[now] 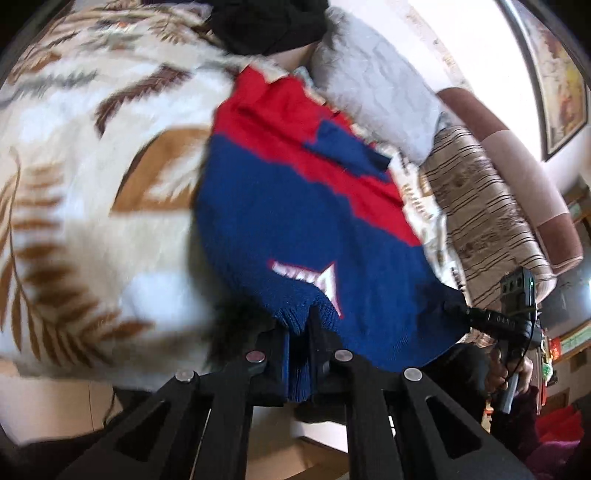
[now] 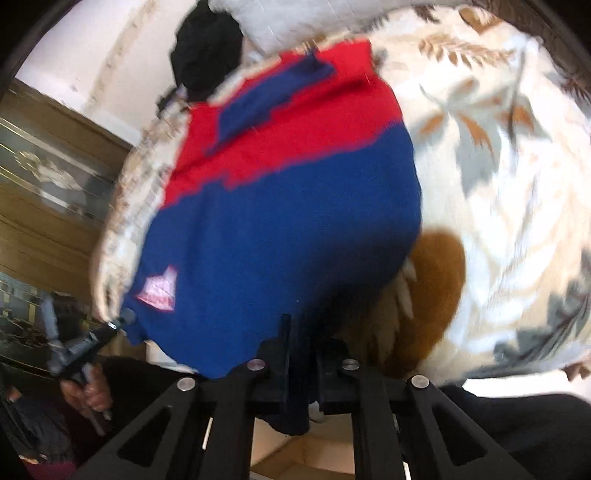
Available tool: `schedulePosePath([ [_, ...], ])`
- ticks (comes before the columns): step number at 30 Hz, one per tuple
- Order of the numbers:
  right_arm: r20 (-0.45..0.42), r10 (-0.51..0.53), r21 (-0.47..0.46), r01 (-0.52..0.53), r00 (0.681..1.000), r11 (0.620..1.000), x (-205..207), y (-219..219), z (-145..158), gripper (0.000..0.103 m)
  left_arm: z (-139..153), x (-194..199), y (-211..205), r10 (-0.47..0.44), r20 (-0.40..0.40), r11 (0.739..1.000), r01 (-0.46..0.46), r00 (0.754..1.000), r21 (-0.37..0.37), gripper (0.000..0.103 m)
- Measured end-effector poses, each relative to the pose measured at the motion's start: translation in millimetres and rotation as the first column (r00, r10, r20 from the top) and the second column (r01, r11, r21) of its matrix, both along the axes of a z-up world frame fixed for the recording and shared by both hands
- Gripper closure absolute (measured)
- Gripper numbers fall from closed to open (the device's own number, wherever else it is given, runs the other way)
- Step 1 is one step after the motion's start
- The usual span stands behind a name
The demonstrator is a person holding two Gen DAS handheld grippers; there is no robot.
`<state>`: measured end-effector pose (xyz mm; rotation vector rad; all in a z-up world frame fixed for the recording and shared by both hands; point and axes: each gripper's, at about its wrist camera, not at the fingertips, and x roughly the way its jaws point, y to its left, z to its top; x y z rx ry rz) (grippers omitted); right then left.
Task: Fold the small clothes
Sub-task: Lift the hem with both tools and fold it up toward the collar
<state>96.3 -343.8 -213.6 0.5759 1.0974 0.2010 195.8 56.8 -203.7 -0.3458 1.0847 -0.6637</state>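
Note:
A small knitted sweater [image 1: 295, 206], blue below and red above with a white and pink patch, lies spread on a leaf-patterned blanket [image 1: 92, 184]. My left gripper [image 1: 298, 332] is shut on the sweater's near blue hem at one corner. My right gripper [image 2: 300, 339] is shut on the same hem at the other corner; the sweater [image 2: 288, 206] stretches away from it. The right gripper also shows in the left wrist view [image 1: 458, 310], and the left gripper shows in the right wrist view [image 2: 123, 319], each pinching the hem.
A black garment [image 1: 266, 26] and a grey pillow [image 1: 376, 85] lie at the far end of the bed. A striped cushion [image 1: 487, 214] lies beside the sweater. A wooden cabinet [image 2: 48, 177] stands at the left of the right wrist view.

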Motion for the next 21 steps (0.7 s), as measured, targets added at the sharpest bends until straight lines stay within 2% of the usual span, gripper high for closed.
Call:
schedulePosePath([
  [6,0.156,-0.039,0.021,0.036,0.987,0.999,41.1,-19.6,61.2,0.092,71.5,50.7,-13.9,-0.011,0.105,0.999,0.015,0.994,-0.045,0.095],
  [9,0.215,-0.084,0.032,0.079,0.973,0.996,78.1,-33.0,85.2,0.092,111.6,91.2,-36.6,-0.001,0.169,1.0,0.006,0.986,-0.029,0.095],
  [11,0.246,-0.114,0.031,0.109,0.963,0.994,110.7,-40.0,98.2,0.092,125.9,127.5,-52.6,0.007,0.175,1.0,-0.003,0.985,-0.025,0.095],
  [13,0.255,-0.139,0.044,0.132,0.957,0.99,142.5,-43.5,105.7,0.092,128.3,169.3,-68.0,0.022,0.179,1.0,-0.02,0.984,-0.012,0.095],
  [16,0.258,-0.199,0.061,0.189,0.946,0.98,208.7,-61.2,104.7,0.092,116.2,233.4,-84.7,0.061,0.163,0.998,-0.06,0.985,-0.012,0.095],
  [18,0.249,-0.231,0.074,0.219,0.941,0.973,241.2,-73.2,95.9,0.092,96.6,273.5,-95.9,0.092,0.135,0.996,-0.093,0.987,-0.003,0.095],
  [21,0.206,-0.286,0.122,0.265,0.936,0.956,293.4,-94.3,67.6,0.092,60.9,321.0,-106.4,0.135,0.1,0.99,-0.139,0.986,0.037,0.095],
])
